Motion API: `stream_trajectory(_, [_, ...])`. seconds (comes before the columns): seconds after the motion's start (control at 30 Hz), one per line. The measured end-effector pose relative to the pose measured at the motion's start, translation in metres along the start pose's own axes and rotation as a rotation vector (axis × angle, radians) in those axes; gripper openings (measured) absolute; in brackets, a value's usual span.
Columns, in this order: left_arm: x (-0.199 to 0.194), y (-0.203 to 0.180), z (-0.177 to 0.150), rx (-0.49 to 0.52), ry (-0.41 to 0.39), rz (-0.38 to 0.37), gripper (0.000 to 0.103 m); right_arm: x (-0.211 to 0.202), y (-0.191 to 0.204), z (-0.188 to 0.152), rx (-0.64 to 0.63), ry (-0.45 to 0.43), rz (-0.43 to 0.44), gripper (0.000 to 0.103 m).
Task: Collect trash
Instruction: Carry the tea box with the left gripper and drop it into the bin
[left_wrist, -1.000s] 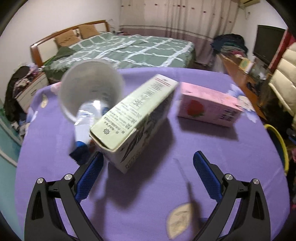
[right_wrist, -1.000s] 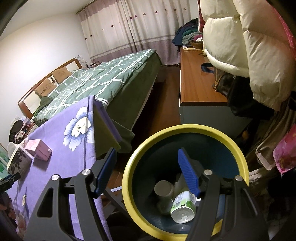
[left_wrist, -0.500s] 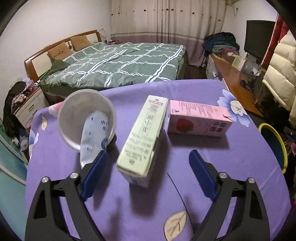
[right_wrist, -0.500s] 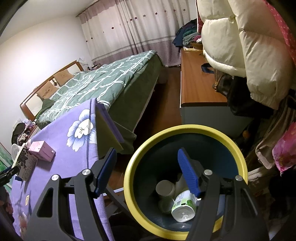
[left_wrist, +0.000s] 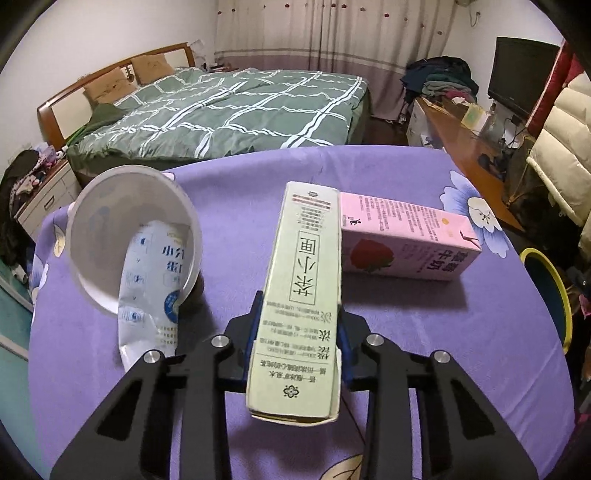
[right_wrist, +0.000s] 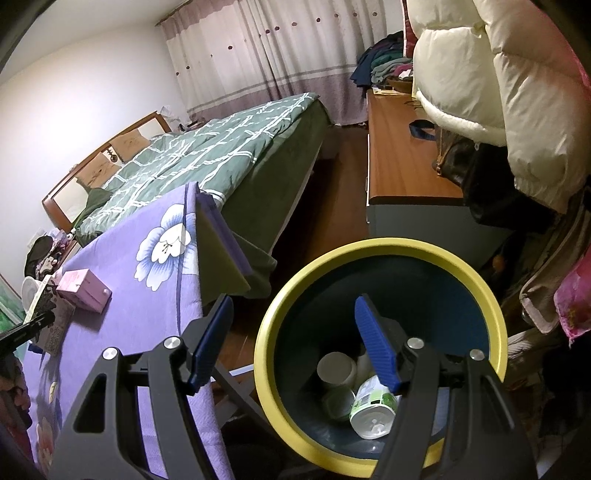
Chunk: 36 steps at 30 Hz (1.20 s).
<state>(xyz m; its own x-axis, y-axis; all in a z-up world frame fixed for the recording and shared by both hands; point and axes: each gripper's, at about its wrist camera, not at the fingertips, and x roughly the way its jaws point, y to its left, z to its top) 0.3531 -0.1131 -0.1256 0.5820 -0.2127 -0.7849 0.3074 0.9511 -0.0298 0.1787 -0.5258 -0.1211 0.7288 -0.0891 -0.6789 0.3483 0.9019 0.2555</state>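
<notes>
Between the left gripper (left_wrist: 300, 334) fingers: green tea carton (left_wrist: 301, 295), clamped near its back end
Right gripper (right_wrist: 291, 341): wide open, empty, hanging over the bin (right_wrist: 380, 254)
Risk: carton's long front overhang could swing into the pink milk carton (left_wrist: 402, 242) touching its right side

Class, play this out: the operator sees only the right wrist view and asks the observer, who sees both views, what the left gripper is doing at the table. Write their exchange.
Operator: Is the left gripper holding anything?
Observer: Yes. The left gripper is shut on the green tea carton, its blue pads pressing both long sides.
Operator: What is beside that carton?
Observer: The pink strawberry milk carton lies on its side to the right, touching the green one's far end.
Operator: Any other trash left there?
Observer: A tipped white plastic cup with a printed wrapper sticking out of its mouth lies to the left.
</notes>
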Motion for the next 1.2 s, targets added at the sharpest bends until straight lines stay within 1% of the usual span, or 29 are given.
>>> stream_trajectory(0.17, [-0.024, -0.007, -0.011, -0.001, -0.026, 0.012, 0.031, -0.008, -0.002, -0.002, 0.008, -0.008, 0.010, 0.065])
stream_trajectory(0.23, [-0.043, -0.016, -0.017, 0.006, -0.045, 0.008, 0.031, -0.012, -0.003, -0.003, 0.012, -0.014, 0.017, 0.065])
stream_trajectory(0.3, [-0.065, -0.029, -0.026, 0.037, -0.071, 0.011, 0.031, -0.017, -0.005, -0.004, 0.014, -0.018, 0.024, 0.065])
stream_trajectory(0.4, [-0.097, -0.061, -0.039, 0.087, -0.109, -0.030, 0.031, -0.025, -0.010, -0.006, 0.020, -0.027, 0.036, 0.065])
stream_trajectory(0.53, [-0.114, -0.112, -0.046, 0.162, -0.115, -0.125, 0.031, -0.038, -0.017, -0.008, 0.021, -0.041, 0.038, 0.065])
stream_trajectory(0.67, [-0.108, -0.169, -0.045, 0.228, -0.093, -0.224, 0.031, -0.060, -0.031, -0.010, 0.020, -0.072, 0.009, 0.065])
stream_trajectory(0.7, [-0.103, -0.188, -0.044, 0.249, -0.079, -0.258, 0.031, -0.066, -0.036, -0.011, 0.020, -0.080, -0.004, 0.065])
stream_trajectory(0.87, [-0.076, -0.260, -0.040, 0.321, -0.016, -0.353, 0.031, -0.083, -0.059, -0.020, 0.014, -0.088, -0.065, 0.065])
stream_trajectory(1.07, [-0.038, -0.341, -0.035, 0.414, 0.056, -0.399, 0.031, -0.096, -0.098, -0.030, 0.051, -0.109, -0.151, 0.065])
stream_trajectory(1.2, [-0.016, -0.382, -0.033, 0.453, 0.086, -0.430, 0.031, -0.100, -0.123, -0.034, 0.090, -0.103, -0.173, 0.065])
